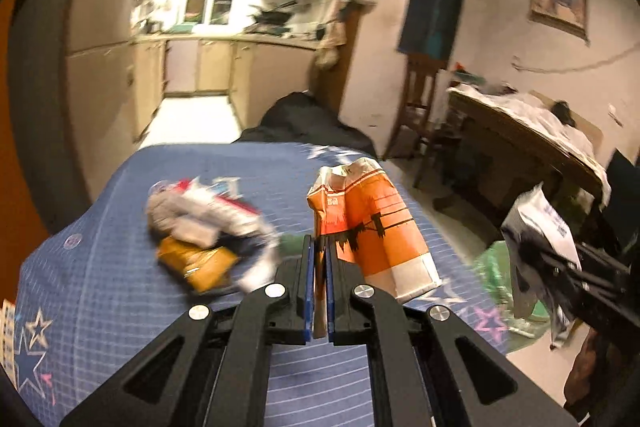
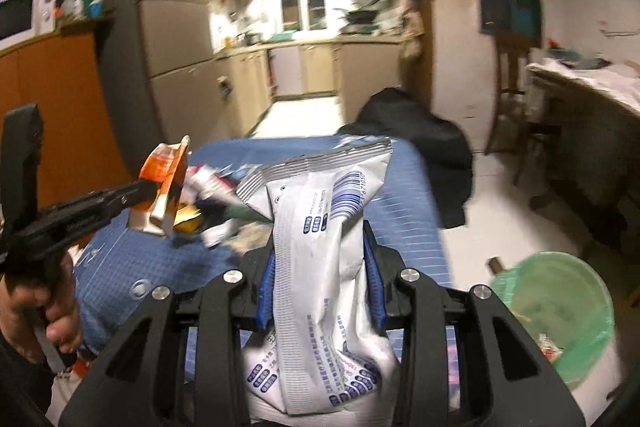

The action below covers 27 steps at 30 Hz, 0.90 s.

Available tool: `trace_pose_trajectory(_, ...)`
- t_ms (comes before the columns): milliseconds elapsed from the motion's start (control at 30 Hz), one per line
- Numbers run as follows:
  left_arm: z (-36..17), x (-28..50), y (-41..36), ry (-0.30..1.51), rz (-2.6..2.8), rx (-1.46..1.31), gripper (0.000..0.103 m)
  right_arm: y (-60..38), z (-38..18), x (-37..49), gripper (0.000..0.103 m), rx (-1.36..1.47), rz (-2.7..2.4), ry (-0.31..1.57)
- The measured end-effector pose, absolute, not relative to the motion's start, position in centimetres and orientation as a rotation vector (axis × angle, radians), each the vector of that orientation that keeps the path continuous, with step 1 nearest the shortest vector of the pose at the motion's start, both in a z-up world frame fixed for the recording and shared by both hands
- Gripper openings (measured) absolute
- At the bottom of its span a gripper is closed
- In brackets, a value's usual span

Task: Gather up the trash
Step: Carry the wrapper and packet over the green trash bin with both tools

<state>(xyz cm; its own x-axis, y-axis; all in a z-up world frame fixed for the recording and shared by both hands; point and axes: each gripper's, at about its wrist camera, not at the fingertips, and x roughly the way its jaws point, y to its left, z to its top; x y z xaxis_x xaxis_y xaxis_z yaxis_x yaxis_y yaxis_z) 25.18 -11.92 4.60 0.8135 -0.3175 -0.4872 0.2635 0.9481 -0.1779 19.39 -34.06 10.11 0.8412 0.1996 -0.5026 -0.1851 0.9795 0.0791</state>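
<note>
Your right hand-held gripper (image 2: 322,291) is clamped on a white wrapper with a blue barcode (image 2: 320,267), which stands up between the jaws with its long axis running away from you, its crimped end pointing toward the kitchen. The bin lined with a green bag (image 2: 560,315) sits on the floor down and to the right of that gripper, beside the blue star-print bed cover (image 2: 408,227), so the right hand is clearly the nearer one and probably only has to swing right and tip down over the open rim.

Your left hand-held gripper (image 1: 319,287) is pinched shut on an orange-and-white carton (image 1: 372,223), holding it by its left edge so the carton stands upright just above the cover. From there the bin (image 1: 496,267) lies well to the right, past the right gripper (image 1: 560,259), so the carton must cross behind or after the wrapper.

A blurred heap of wrappers (image 1: 208,227) remains on the cover, left of the left gripper.
</note>
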Motion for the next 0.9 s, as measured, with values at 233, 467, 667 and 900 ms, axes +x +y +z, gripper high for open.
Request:
trace_pose_trajectory(233, 6.8, 24.6, -20.6, 0.509, -0.446, -0.033, 0.005, -40.4, 11.6, 18.8, 0.035, 0.058, 0.049, 0.485)
trace_pose_trajectory(467, 7.7, 24.3, -29.8, 0.51, -0.585, 0.049, 0.005, -46.4, 12.7, 17.8, 0.035, 0.07, -0.096, 0.465)
trace_pose_trajectory(667, 7.8, 24.4, -37.7, 0.525, -0.682, 0.12, 0.005, -51.9, 12.5, 17.5, 0.035, 0.104, -0.192, 0.486)
trace_pose_trajectory(900, 7.0, 25.9, -45.4, 0.575, -0.744, 0.174, 0.005, -57.5, 11.1, 18.8, 0.035, 0.162, -0.253, 0.577)
